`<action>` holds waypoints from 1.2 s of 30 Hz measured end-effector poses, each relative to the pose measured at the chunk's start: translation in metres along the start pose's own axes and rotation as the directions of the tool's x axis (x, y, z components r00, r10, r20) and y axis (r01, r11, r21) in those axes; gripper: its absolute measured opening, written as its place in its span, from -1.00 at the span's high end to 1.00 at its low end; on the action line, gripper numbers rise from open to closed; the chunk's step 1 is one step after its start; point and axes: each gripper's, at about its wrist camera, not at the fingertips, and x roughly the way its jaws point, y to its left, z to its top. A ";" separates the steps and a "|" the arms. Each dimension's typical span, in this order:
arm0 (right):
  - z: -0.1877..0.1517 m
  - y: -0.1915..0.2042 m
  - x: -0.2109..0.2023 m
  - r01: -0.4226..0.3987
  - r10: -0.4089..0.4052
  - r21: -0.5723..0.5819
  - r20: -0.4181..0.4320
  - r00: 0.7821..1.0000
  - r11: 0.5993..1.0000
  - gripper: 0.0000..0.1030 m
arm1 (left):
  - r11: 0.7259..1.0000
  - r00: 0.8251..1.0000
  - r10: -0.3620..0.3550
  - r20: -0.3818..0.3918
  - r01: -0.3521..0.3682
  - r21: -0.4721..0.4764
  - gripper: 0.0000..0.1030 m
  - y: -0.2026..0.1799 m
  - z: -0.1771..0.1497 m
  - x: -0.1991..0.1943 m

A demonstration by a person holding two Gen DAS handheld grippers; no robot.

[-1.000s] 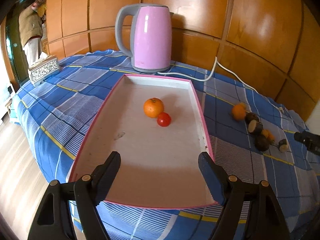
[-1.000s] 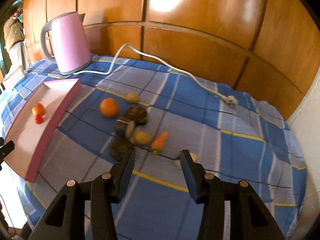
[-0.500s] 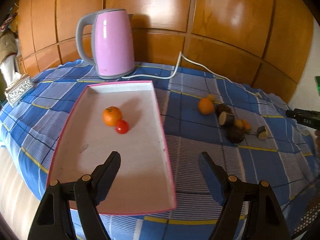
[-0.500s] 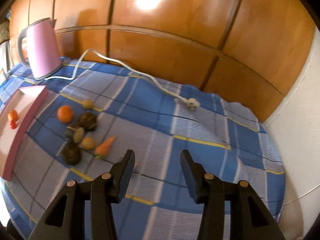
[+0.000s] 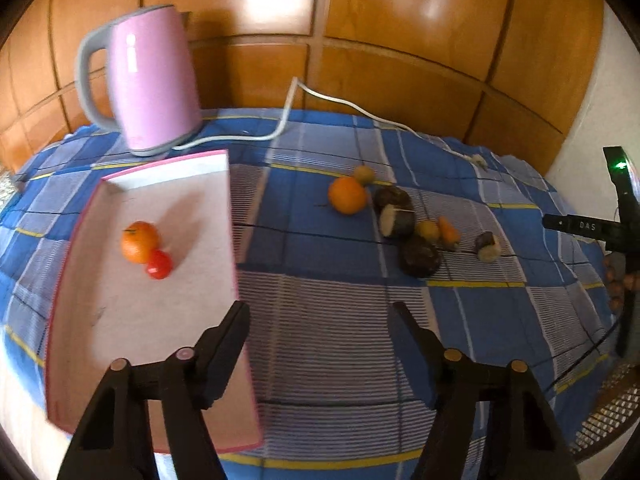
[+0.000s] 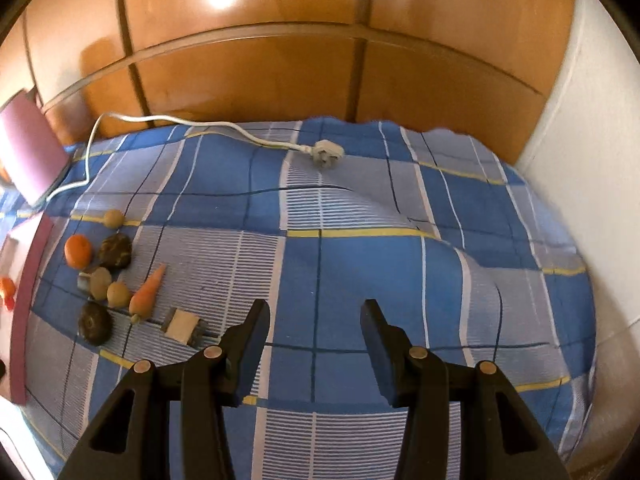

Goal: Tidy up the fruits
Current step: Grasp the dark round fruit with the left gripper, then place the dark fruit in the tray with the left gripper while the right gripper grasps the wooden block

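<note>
a: what is seen on the left wrist view?

b: a pink-rimmed tray (image 5: 132, 312) is laid on the blue checked cloth (image 5: 340, 320), w/ an orange (image 5: 139, 241) and a small red fruit (image 5: 159, 264) touching each other inside it. a pink kettle (image 5: 150, 80) is stood just behind the tray, its white cord (image 5: 320, 98) run off to the right.

a: and the loose pieces?

b: a second orange (image 5: 347, 195) is left on the cloth, well right of the tray, w/ a small yellowish fruit (image 5: 364, 174) touching it behind. dark round pieces (image 5: 420, 258), a cut piece (image 5: 396, 220) and a carrot (image 5: 448, 232) are clustered beside it.

a: grippers?

b: left gripper (image 5: 320, 320): jaws just been closing, yet a wide gap is kept and nothing is held betw. them. right gripper (image 6: 314, 320): parted too, only cloth seen betw. the fingers.

a: any writing?

b: "das" is read in white on a black bar (image 5: 584, 226) at the right edge of the left view; a green light is lit above it. no other label can be made out.

a: right view extras?

b: the cord's white plug (image 6: 326, 152) is laid on the cloth near the wood panelling (image 6: 280, 60).
</note>
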 end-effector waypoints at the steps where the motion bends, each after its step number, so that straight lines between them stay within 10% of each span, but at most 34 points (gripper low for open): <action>1: 0.000 -0.002 0.001 -0.007 0.007 0.014 -0.008 1.000 1.000 0.07 | 1.000 1.000 -0.014 -0.013 0.014 0.002 -0.24 -0.003 0.002 0.004; 6: -0.001 -0.003 0.003 -0.031 0.032 0.036 -0.033 0.999 0.999 0.07 | 0.995 0.994 -0.088 -0.067 0.091 0.041 0.03 -0.031 0.010 0.028; 24: 0.001 0.010 0.006 -0.088 0.088 -0.004 -0.054 0.995 0.996 0.07 | 0.995 0.984 -0.090 -0.155 0.097 0.039 -0.13 -0.084 0.045 0.118; 27: 0.001 0.010 0.007 -0.098 0.097 -0.003 -0.063 0.993 0.995 0.07 | 0.989 0.982 -0.126 -0.138 0.136 0.063 0.16 -0.087 0.041 0.118; 36: -0.002 0.013 0.009 -0.092 0.091 -0.016 -0.077 0.993 0.996 0.07 | 0.979 0.978 -0.190 -0.089 0.196 0.061 0.17 -0.065 0.006 0.080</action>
